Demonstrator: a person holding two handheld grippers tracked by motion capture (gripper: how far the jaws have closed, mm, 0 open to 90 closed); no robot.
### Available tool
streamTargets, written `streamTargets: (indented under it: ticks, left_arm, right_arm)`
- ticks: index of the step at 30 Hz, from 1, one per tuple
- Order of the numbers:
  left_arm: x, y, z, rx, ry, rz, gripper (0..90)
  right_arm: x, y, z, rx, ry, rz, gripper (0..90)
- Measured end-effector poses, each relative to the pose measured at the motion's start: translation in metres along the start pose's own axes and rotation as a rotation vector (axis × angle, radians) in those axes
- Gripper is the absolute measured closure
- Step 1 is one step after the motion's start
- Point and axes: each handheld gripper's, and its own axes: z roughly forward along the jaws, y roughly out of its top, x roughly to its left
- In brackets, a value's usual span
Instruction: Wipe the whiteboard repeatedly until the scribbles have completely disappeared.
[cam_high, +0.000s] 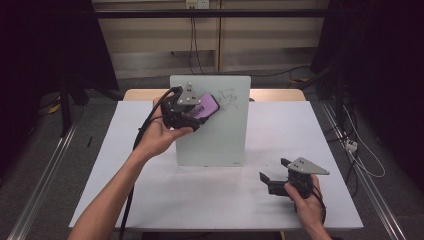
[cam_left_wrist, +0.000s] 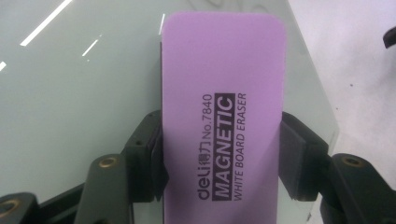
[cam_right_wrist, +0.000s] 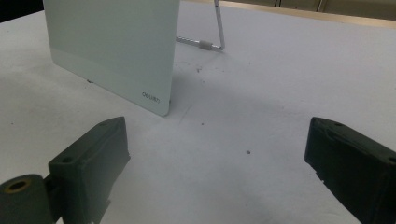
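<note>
White table, dim room. Left gripper clamps purple eraser against glass whiteboard, beside scribble. Keep felt flat, sweep across marks. Right gripper idle, jaws apart, empty.

we see the table lit evenly from above in the high view, pale and matte, while the room behind and beside it sinks into near black. the whiteboard throws a soft shadow onto the table at its foot. in the left claw view, bright streaks of glare cross the whiteboard to the left of the eraser, whose print reads sharp. in the right claw view, the black jaws nearest the lens look slightly soft.
</note>
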Motion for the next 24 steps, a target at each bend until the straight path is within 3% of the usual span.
streamTargets:
  ticks: [12, 24]
  left_arm:
    - [-0.02, -0.004, 0.019, 0.039, -0.058, 0.027, 41.1]
    - [-0.01, 0.011, 0.015, -0.003, -0.054, 0.002, 41.1]
  right_arm:
    - [-0.001, 0.0, 0.0, -0.003, 0.0, -0.001, 6.2]
    - [-0.001, 0.0, 0.0, -0.003, -0.002, -0.006, 6.2]
